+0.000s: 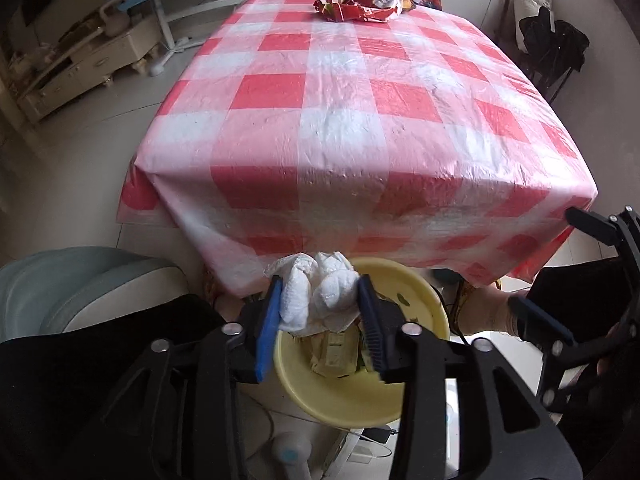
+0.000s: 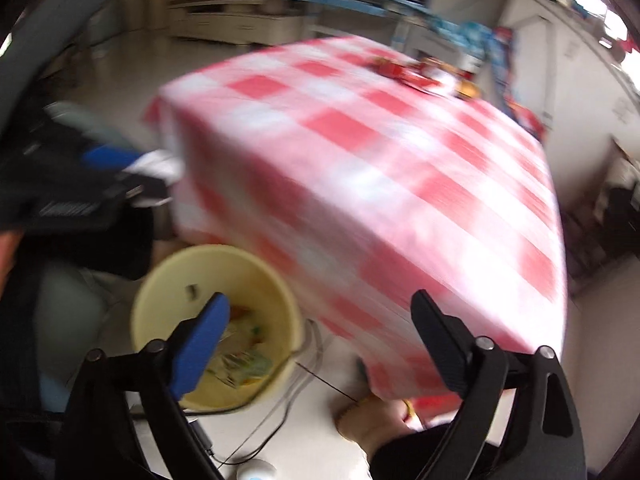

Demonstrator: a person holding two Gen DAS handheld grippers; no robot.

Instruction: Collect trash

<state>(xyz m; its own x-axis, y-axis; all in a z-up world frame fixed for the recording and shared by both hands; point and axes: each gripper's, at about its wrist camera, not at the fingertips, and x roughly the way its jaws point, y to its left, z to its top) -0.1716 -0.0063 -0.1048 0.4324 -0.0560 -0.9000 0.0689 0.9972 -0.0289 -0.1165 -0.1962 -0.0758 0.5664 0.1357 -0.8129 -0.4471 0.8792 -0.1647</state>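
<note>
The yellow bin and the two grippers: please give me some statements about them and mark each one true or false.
1. The left gripper has crumpled white tissue paper between its fingers. True.
2. The right gripper holds a red wrapper. False: its jaws stand wide apart with nothing between them.
3. The yellow bin stands on the table. False: it stands on the floor beside the table's near edge.
4. The bin already has trash in it. True: packaging lies at the bottom.
5. The checked tablecloth is blue and white. False: it is red and white.
6. Red snack wrappers lie at the far end of the table. True.
</note>
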